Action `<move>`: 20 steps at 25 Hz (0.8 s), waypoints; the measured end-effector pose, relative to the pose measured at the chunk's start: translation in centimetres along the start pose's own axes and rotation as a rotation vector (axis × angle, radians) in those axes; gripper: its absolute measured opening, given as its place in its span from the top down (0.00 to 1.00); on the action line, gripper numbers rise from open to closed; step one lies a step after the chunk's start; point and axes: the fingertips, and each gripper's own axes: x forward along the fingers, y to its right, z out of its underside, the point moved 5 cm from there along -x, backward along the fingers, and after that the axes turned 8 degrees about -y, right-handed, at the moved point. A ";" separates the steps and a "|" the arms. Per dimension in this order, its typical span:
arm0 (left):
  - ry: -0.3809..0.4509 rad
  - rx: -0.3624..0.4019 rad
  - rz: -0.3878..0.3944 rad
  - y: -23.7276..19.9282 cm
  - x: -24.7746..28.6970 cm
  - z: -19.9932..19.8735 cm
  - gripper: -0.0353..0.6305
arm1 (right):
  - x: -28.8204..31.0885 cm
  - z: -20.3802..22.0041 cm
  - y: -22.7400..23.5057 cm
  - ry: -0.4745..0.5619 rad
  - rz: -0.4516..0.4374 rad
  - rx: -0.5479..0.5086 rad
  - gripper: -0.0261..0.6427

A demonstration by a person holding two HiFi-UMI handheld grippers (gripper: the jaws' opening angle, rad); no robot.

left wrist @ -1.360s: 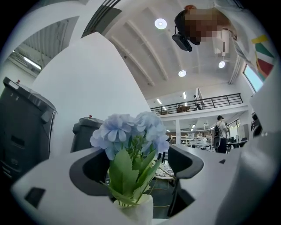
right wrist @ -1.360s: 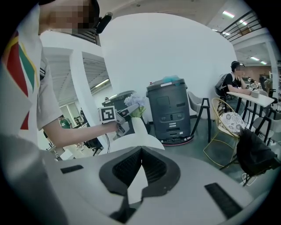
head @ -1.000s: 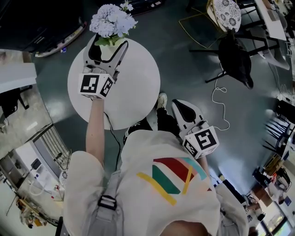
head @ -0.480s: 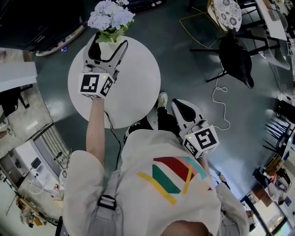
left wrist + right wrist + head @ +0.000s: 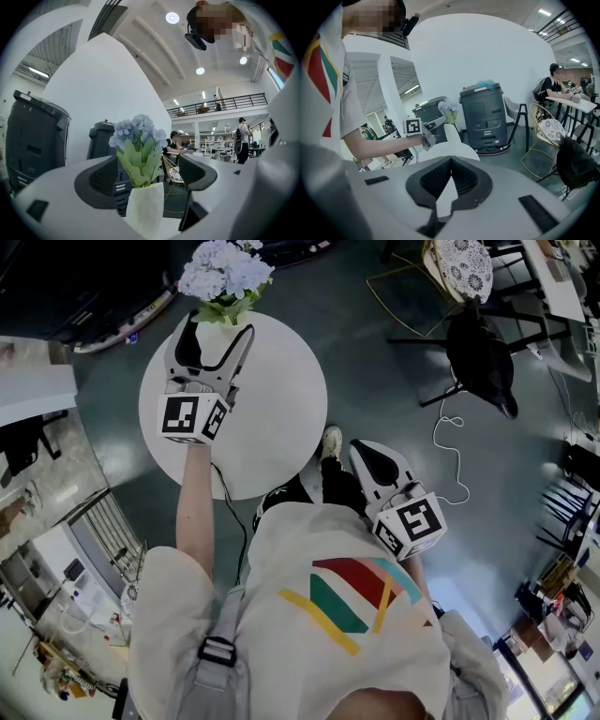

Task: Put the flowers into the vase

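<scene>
Floor (image 5: 394, 381) is dark grey-green and glossy. Round white table (image 5: 272, 427) stands upper left. Black chair (image 5: 478, 357) and gold wire chair (image 5: 461, 266) with lace-pattern cushion stand well apart from it, upper right. White cable (image 5: 448, 460) lies loose on the floor. Tall dark grey unit (image 5: 483, 115) stands before the curved white wall (image 5: 487, 51). Round ceiling lights (image 5: 172, 18) are on. Railed mezzanine (image 5: 220, 102) runs behind.

The flowers (image 5: 223, 273) stand in the vase (image 5: 221, 339) at the far edge of the table (image 5: 272, 427). My left tongs (image 5: 220, 326) reach across the table, one jaw on either side of the vase (a gap each side). My right tongs (image 5: 364, 454) hang beside the table, to its right.
</scene>
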 end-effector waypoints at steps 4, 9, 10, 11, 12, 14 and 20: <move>0.003 -0.009 -0.016 -0.1 -0.7 0.2 0.36 | -0.2 0.2 -0.1 0.001 -0.010 -0.007 0.95; 0.032 -0.032 0.004 0.0 1.1 -0.2 0.36 | -0.2 0.6 -0.1 -0.007 -0.020 -0.007 0.95; 0.040 -0.015 -0.003 0.2 1.6 -0.7 0.36 | -0.2 0.7 -0.2 -0.008 -0.021 -0.006 0.94; 0.051 0.000 -0.017 0.5 1.8 -1.2 0.36 | -0.2 0.8 -0.3 -0.007 -0.021 -0.005 0.94; 0.064 0.005 -0.036 0.7 1.9 -1.6 0.36 | -0.2 0.8 -0.3 -0.005 -0.021 -0.003 0.95; 0.091 -0.016 -0.076 0.6 1.6 -1.5 0.36 | -0.1 0.7 -0.2 0.000 -0.018 -0.002 0.95; 0.117 -0.002 -0.126 0.5 0.1 -2.6 0.36 | -0.5 0.6 0.9 0.013 -0.005 0.023 0.94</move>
